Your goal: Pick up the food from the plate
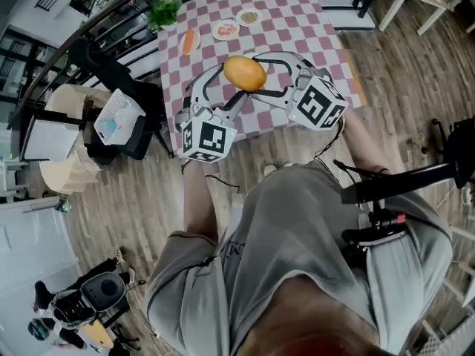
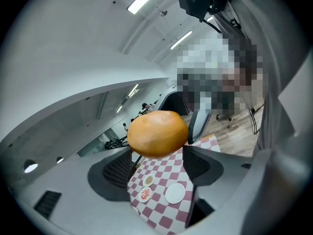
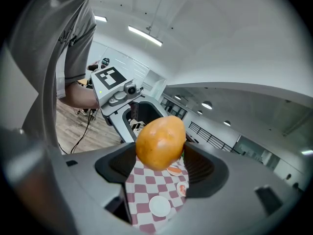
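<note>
An orange-yellow rounded food item [image 1: 245, 73] hangs in the air above the near part of the pink-and-white checked table [image 1: 297, 21]. Both grippers meet on it. My left gripper [image 1: 231, 81] reaches it from the lower left, my right gripper [image 1: 261, 73] from the right. In the left gripper view the food [image 2: 157, 133] sits between the jaw tips of my left gripper [image 2: 157, 153], touching both. In the right gripper view the same food [image 3: 160, 142] fills the gap of my right gripper [image 3: 160, 156]. An empty white plate [image 2: 175, 193] lies on the table below.
Three small plates stand at the table's far side: one with an orange strip [image 1: 188, 41], one with red food [image 1: 225, 30], one with pale food [image 1: 248, 18]. A green plant [image 1: 165, 10] stands at the far left corner. A white basket [image 1: 119, 121] stands left of the table.
</note>
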The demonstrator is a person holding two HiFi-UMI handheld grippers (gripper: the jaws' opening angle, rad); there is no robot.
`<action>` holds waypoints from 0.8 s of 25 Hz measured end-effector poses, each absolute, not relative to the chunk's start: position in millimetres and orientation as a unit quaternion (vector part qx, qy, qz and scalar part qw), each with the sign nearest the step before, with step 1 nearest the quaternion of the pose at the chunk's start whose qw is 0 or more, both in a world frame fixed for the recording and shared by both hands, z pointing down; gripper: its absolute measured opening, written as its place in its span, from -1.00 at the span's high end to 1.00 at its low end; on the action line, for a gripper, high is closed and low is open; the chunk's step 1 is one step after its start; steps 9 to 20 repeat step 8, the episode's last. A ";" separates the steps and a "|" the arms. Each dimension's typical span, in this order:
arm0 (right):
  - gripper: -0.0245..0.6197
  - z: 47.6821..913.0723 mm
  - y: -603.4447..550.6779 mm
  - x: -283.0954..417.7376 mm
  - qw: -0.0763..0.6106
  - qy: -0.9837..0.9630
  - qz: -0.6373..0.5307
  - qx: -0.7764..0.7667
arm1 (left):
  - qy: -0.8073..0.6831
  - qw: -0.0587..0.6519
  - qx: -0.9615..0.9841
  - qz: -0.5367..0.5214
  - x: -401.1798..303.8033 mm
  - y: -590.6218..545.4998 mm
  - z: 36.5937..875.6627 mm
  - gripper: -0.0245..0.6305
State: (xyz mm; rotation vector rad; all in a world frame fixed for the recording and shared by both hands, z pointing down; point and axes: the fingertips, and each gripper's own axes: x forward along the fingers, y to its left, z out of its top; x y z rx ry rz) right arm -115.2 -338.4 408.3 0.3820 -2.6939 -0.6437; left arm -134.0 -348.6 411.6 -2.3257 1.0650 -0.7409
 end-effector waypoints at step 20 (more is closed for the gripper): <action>-0.01 393.0 -335.0 -91.8 0.191 -0.946 -0.227 0.129 | 0.396 0.226 -0.849 -0.267 -108.0 -347.3 397.3 -0.08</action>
